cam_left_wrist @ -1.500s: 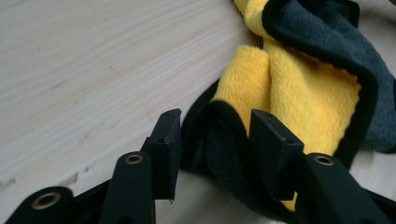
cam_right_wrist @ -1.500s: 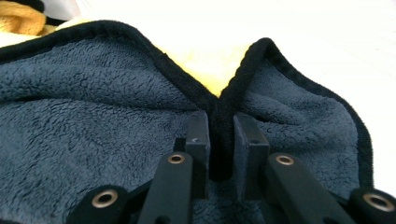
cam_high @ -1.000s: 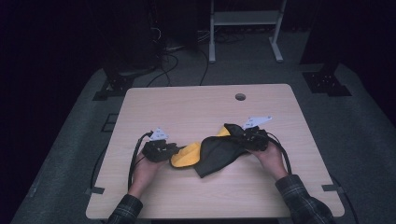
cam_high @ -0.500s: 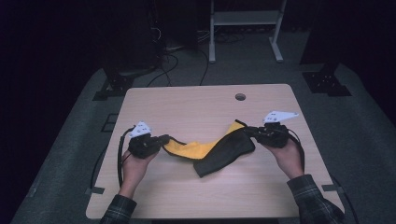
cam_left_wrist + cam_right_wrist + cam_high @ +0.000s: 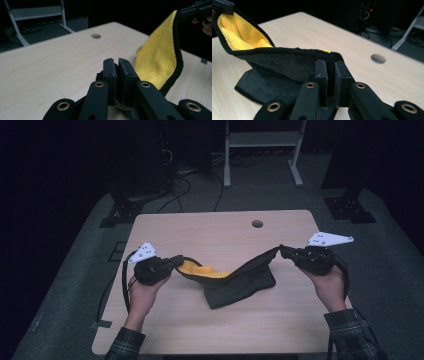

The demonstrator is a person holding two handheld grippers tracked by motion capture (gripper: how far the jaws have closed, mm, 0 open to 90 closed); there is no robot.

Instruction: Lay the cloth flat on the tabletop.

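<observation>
Left gripper [image 5: 170, 264] is clamped on one corner of the cloth [image 5: 240, 277]. It's soft, floppy microfiber, so the middle sags onto the table [image 5: 210, 230]. Right gripper [image 5: 287, 252] pinches the opposite corner. Looks light; grabbing the black hem is probably safest.

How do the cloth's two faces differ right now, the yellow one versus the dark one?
The yellow face turns up near the left hand-held gripper; the dark face hangs toward the right hand-held gripper and trails onto the table. Yellow is bright, dark is charcoal. Both look plush, sharing a black edge.
</observation>
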